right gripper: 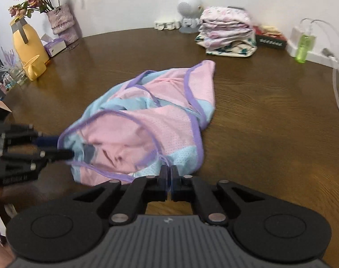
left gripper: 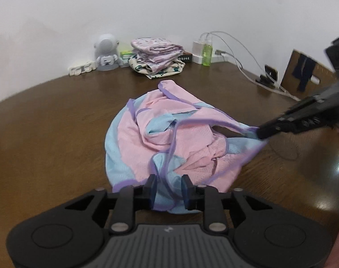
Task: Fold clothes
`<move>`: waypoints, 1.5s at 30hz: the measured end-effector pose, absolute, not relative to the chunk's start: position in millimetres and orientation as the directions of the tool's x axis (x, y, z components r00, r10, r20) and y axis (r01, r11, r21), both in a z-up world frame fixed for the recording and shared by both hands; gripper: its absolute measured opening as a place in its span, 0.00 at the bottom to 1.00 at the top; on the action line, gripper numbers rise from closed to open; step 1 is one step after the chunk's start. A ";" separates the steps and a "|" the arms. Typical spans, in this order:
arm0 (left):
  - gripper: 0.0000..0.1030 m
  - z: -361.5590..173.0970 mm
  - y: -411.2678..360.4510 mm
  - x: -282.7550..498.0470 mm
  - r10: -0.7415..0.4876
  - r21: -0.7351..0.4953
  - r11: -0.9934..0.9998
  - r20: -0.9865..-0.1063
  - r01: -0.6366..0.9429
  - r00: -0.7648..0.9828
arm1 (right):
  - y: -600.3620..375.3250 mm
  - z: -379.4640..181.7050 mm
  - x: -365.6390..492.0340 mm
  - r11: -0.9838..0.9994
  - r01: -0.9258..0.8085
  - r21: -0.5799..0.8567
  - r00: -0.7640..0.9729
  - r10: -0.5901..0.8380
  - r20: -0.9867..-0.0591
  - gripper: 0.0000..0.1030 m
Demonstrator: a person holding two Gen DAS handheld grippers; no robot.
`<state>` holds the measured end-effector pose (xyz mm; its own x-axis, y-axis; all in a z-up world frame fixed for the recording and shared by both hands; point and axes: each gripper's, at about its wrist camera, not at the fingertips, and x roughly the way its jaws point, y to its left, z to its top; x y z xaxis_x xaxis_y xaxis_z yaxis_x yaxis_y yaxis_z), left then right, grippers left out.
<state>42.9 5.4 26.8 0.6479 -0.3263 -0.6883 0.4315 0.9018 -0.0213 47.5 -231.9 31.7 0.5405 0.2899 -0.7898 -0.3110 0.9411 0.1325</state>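
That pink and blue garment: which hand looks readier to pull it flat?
Probably right: the right gripper is pinched shut on the garment hem, while the left gripper fingers stand apart.

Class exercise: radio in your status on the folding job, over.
Right gripper shut on pink-and-blue garment hem. Left gripper open, fabric loose between its fingers. Garment crumpled, unfolded, on table. Nothing in the way.

Garment [left gripper: 169, 138], seemingly crumpled, on table [left gripper: 57, 122]
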 end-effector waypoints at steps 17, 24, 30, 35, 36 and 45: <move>0.03 21.6 -12.6 45.7 -0.266 0.042 0.917 -0.678 0.397 0.686 | -239.6 -9.2 17.1 0.973 -0.198 0.118 0.665 0.222 -0.713 0.19; 0.03 21.4 -8.6 42.1 -0.262 0.020 0.931 -0.660 0.364 0.704 | -232.2 -15.8 10.8 0.985 -0.140 0.097 0.704 0.168 -0.690 0.28; 0.04 20.3 -3.4 34.5 -0.233 0.016 0.949 -0.636 0.314 0.736 | -226.3 -19.0 12.8 0.991 -0.124 0.045 0.735 0.122 -0.667 0.04; 0.18 19.7 -8.6 33.8 -0.206 0.060 0.947 -0.642 0.316 0.739 | -229.4 -11.5 7.5 0.992 -0.127 0.003 0.775 0.101 -0.624 0.04; 0.18 19.7 -9.9 33.6 -0.206 0.067 0.945 -0.639 0.320 0.741 | -229.7 -10.3 6.4 0.992 -0.127 -0.007 0.782 0.096 -0.616 0.04; 0.02 24.3 -15.3 24.5 -0.188 0.126 0.942 -0.571 0.312 0.799 | -224.8 -19.9 8.8 0.991 -0.135 0.001 0.772 0.106 -0.627 0.07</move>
